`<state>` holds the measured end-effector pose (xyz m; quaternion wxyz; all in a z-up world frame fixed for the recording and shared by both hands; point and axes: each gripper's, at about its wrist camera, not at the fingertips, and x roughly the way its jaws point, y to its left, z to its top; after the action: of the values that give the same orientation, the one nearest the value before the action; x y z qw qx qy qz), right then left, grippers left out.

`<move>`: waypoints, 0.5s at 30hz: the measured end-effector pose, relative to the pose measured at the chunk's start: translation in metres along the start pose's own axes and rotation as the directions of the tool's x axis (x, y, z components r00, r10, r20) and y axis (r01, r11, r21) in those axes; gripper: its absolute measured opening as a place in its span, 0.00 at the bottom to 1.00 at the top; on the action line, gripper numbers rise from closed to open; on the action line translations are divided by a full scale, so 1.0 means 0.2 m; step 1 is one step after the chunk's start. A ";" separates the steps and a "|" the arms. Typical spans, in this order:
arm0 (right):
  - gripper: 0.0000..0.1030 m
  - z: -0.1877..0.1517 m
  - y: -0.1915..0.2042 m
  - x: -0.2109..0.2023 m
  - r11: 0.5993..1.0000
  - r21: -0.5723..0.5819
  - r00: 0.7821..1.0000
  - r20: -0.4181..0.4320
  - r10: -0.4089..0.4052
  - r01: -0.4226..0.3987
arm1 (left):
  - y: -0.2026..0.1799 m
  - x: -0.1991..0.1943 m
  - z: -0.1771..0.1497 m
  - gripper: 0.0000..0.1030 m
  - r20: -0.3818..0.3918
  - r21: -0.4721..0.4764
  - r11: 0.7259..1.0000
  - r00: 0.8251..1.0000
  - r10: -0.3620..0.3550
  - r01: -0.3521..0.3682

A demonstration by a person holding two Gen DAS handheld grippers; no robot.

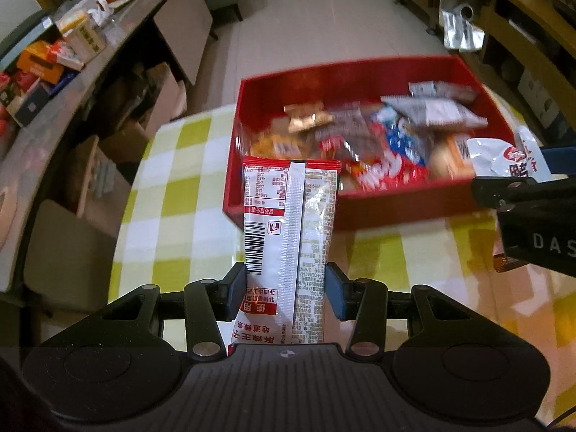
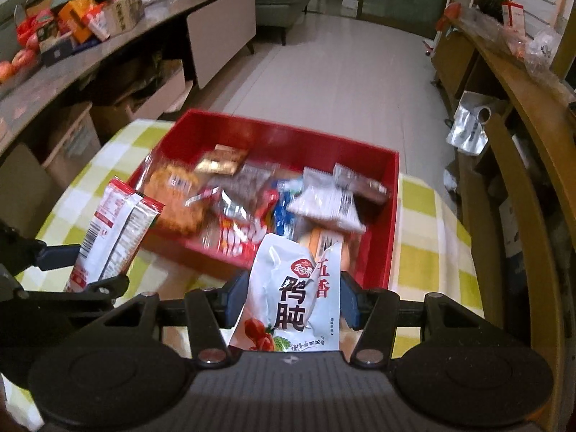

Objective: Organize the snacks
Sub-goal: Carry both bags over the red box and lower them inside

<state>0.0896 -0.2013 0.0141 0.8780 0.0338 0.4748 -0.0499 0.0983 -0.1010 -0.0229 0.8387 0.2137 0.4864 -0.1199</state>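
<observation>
My left gripper [image 1: 286, 289] is clamped on a red-and-white snack packet [image 1: 289, 230], blue pads pressing both its sides, the packet standing up between the fingers with its top edge overlapping the near left corner of the red box [image 1: 360, 68]. My right gripper [image 2: 293, 300] is closed the same way on a white pouch with bold black characters [image 2: 293, 291], which rises in front of the box's near wall. The box sits on the yellow-and-white checked tablecloth [image 2: 424, 252] just beyond both tools, already piled with mixed snack packets [image 2: 252, 198], blurred in both views.
</observation>
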 end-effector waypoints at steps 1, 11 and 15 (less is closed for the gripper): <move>0.59 0.02 -0.01 0.01 1.000 0.004 1.000 0.005 0.001 -0.002 | 0.00 0.00 0.03 0.53 0.006 -0.004 1.000 1.000 -0.001 0.001; 0.59 0.16 -0.09 0.11 0.999 0.032 1.000 0.020 -0.007 0.006 | 0.01 0.07 0.23 0.53 0.030 -0.052 0.999 1.000 -0.003 0.005; 0.59 0.20 -0.12 0.17 0.999 0.042 1.000 0.016 -0.010 0.009 | 0.00 0.11 0.31 0.53 0.043 -0.063 0.998 0.999 0.001 0.002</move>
<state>0.1392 -0.2305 0.0068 0.8806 0.0496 0.4668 -0.0643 0.1563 -0.1298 -0.0145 0.8553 0.1843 0.4718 -0.1092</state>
